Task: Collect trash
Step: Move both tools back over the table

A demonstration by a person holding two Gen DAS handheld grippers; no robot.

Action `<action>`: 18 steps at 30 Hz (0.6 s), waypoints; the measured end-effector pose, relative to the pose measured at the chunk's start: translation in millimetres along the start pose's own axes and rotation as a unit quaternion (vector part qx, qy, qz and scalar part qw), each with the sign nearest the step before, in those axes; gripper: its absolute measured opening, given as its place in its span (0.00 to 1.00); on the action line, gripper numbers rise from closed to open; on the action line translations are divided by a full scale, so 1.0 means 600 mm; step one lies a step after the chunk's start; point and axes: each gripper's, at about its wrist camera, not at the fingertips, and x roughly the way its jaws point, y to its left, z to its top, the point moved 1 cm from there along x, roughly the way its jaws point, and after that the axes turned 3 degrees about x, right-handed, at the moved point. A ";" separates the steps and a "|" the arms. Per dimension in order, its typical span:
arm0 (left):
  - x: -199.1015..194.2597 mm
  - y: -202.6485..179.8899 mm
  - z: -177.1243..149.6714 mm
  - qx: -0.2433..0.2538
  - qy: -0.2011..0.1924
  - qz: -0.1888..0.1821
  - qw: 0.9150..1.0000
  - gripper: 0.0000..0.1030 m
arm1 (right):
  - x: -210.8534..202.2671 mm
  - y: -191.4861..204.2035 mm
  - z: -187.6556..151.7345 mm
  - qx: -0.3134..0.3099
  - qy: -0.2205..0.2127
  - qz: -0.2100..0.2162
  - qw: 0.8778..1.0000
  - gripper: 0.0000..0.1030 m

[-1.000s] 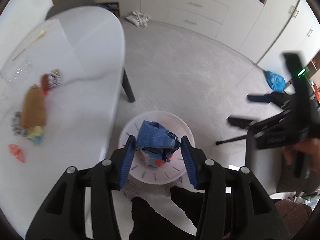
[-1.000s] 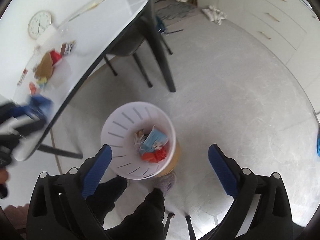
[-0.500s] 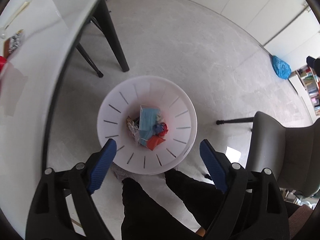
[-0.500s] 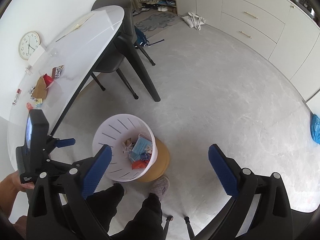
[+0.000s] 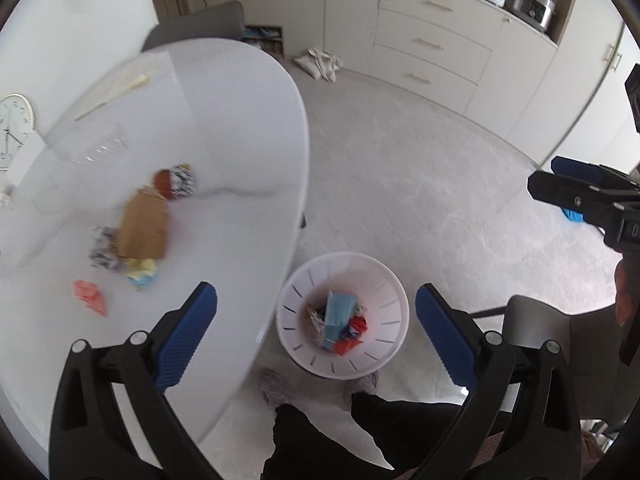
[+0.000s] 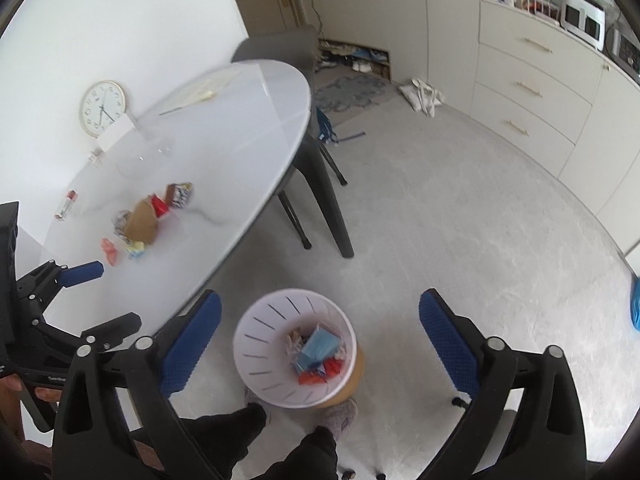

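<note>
- Left tongs [image 5: 316, 334]: jaws spread wide, just been opening, nothing between the pads. Aimed steeply down, left pad over the counter edge, right pad over the floor.
- Right tongs [image 6: 320, 340]: also spread wide, empty, pointing down at the floor by the bin.
- Bin: one white slotted wastebasket [image 5: 384, 280] on the floor, just beside the counter edge, by the person's slippered feet. In the right wrist view it sits against a tan round stool or base [image 6: 356, 364]; can't tell which.
- Bin contents: light blue face mask [image 5: 338, 316] on top, long axis running roughly away from the camera; red wrapper scraps and some crumpled foil around it. Exact count unclear.
- White oval counter [image 5: 224, 120]: trash left in one loose cluster, six pieces visible.
  - brown cardboard piece [image 5: 144, 228], long axis running roughly away from the camera
  - red/black-white snack wrapper [image 5: 176, 180] at its far end
  - silver patterned wrapper [image 5: 102, 248] on its left
  - yellow crumpled paper [image 5: 140, 274] touching its near end
  - pink crumpled scrap [image 5: 90, 296], nearest the left tongs, apart from the rest
  - red wrapper [image 6: 159, 205] beside the cardboard, clear only in the right wrist view
- One round wall clock [image 6: 103, 109] leans behind the counter.
</note>
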 end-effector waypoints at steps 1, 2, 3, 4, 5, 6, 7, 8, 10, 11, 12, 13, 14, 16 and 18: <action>-0.011 0.011 0.002 -0.003 -0.004 0.007 1.000 0.93 | -0.004 0.011 0.005 -0.006 -0.006 0.003 1.000 0.98; -0.015 0.018 0.006 -0.007 -0.007 0.010 1.000 0.92 | -0.006 0.022 0.010 -0.011 -0.009 0.009 1.000 0.98; -0.024 0.029 0.006 -0.013 -0.011 0.014 1.000 0.92 | -0.007 0.029 0.014 -0.014 -0.011 0.014 1.000 0.98; -0.029 0.040 0.006 -0.020 -0.014 0.017 1.000 0.92 | -0.007 0.039 0.018 -0.017 -0.013 0.019 1.000 0.98; -0.032 0.050 0.006 -0.027 -0.015 0.017 0.999 0.92 | -0.007 0.047 0.023 -0.021 -0.015 0.023 0.999 0.98; -0.034 0.059 0.005 -0.033 -0.016 0.016 0.999 0.92 | -0.006 0.055 0.025 -0.023 -0.016 0.026 0.999 0.98; -0.035 0.067 0.004 -0.039 -0.015 0.018 0.999 0.92 | -0.004 0.063 0.028 -0.026 -0.016 0.028 0.999 0.98; -0.033 0.078 0.000 -0.046 -0.014 0.021 0.999 0.92 | -0.001 0.070 0.031 -0.027 -0.016 0.030 0.999 0.98; -0.033 0.098 -0.004 -0.058 -0.012 0.023 0.998 0.92 | 0.002 0.086 0.037 -0.030 -0.017 0.034 0.999 0.98; -0.033 0.109 -0.005 -0.066 -0.011 0.023 0.998 0.92 | 0.004 0.091 0.038 -0.032 -0.017 0.035 0.999 0.98; -0.032 0.121 -0.007 -0.074 -0.010 0.022 0.997 0.92 | 0.005 0.098 0.040 -0.034 -0.017 0.035 0.999 0.98; -0.031 0.132 -0.010 -0.082 -0.007 0.023 0.996 0.92 | 0.008 0.106 0.042 -0.038 -0.016 0.035 0.999 0.98; -0.029 0.145 -0.014 -0.088 -0.004 0.030 0.996 0.92 | 0.012 0.114 0.043 -0.041 -0.015 0.034 0.998 0.98; -0.025 0.170 -0.022 -0.092 -0.002 0.046 0.995 0.92 | 0.019 0.129 0.047 -0.046 -0.012 0.032 0.998 0.98; -0.017 0.207 -0.030 -0.100 0.001 0.064 0.993 0.92 | 0.029 0.147 0.050 -0.047 -0.010 0.032 0.998 0.98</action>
